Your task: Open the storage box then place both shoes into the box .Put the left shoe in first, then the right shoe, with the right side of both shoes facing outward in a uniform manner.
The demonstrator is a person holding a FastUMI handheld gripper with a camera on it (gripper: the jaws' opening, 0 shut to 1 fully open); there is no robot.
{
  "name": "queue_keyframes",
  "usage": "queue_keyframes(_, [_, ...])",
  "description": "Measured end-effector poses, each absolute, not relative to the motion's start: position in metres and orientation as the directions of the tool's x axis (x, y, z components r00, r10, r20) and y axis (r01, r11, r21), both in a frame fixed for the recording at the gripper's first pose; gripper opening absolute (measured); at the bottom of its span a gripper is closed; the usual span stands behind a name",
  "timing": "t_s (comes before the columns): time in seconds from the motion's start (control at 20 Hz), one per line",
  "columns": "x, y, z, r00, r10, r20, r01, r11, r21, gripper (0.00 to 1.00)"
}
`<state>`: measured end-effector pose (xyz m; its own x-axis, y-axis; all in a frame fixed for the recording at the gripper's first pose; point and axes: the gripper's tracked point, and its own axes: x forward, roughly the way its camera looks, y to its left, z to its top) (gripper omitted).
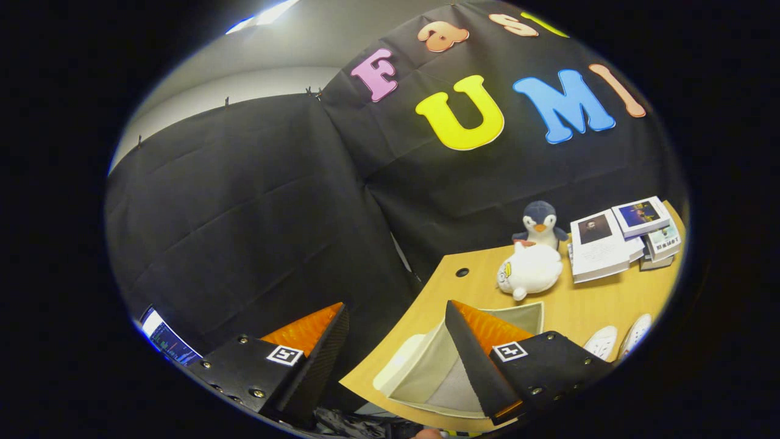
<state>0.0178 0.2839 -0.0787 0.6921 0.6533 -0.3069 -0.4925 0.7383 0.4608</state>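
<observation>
Gripper [396,341] fingers spread wide, nothing btwn them, nothing touched. Tool held above the near-left corner of the wooden table [600,302], tilted, so left finger sits over the black booth wall cloth [244,201] and right finger overlaps the storage box [426,372].

Storage box: pale beige/cream, lies at table's near edge, just ahead of & partly behind right finger. Opening faces up toward camera, interior visible and empty, grey floor inside. White rounded part at its left side, maybe the lid/flap, can't tell for sure.

Shoes [616,339]: two white sneakers, side by side on table to the right of the box, past right finger, partly cut off so can't tell which is L or R. Not in the box.

Beyond the box, mid-table: white plush toy [529,271] lying on its side, penguin plush [540,224] upright right behind it, touching or nearly. Right of those, stack of books [621,238] near wall. Small dark cable hole [462,272] in table top, left of white plush. Screen edge [167,341] glows low, left of left finger.
</observation>
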Motion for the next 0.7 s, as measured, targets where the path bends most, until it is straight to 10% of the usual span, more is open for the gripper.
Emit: queue_keyframes(0.7, [0.041,0.134,-0.149,0.796,0.413,-0.442,-0.29,0.902,0.32,0.98])
